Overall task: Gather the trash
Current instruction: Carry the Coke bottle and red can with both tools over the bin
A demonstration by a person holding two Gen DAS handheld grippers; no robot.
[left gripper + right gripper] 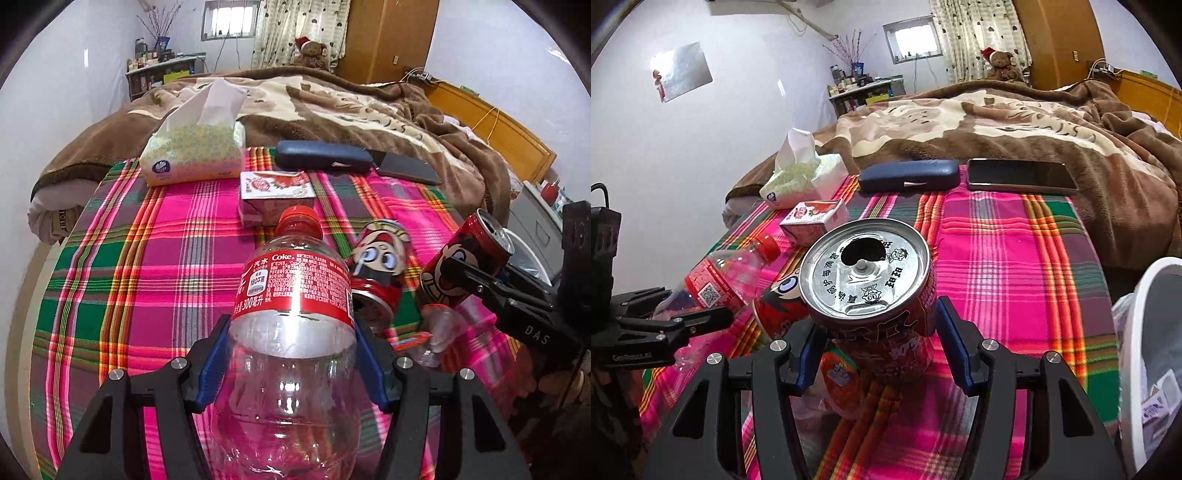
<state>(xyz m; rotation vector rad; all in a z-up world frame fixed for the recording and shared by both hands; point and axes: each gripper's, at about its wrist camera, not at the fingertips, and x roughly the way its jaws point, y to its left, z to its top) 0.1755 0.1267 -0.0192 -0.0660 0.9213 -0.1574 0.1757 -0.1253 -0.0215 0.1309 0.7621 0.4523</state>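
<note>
My left gripper (291,354) is shut on a clear empty Coke bottle (291,295) with a red cap and label. Its blue pads press the bottle's sides, and the cap points away from me. In the right wrist view my right gripper (881,347) is shut on a red cartoon can (866,273), its opened silver top facing the camera. The left wrist view shows that can (465,266) tilted above the cloth. A second red can (380,266) lies on its side between the two. Under the held can lies a small clear bottle (439,332) with an orange label.
The plaid tablecloth (1015,258) also carries a red-and-white drink carton (277,195), a tissue pack (192,155), a dark glasses case (908,175) and a phone (1021,175). A white bin (1145,332) stands at the right. A bed with a brown blanket (997,122) lies behind.
</note>
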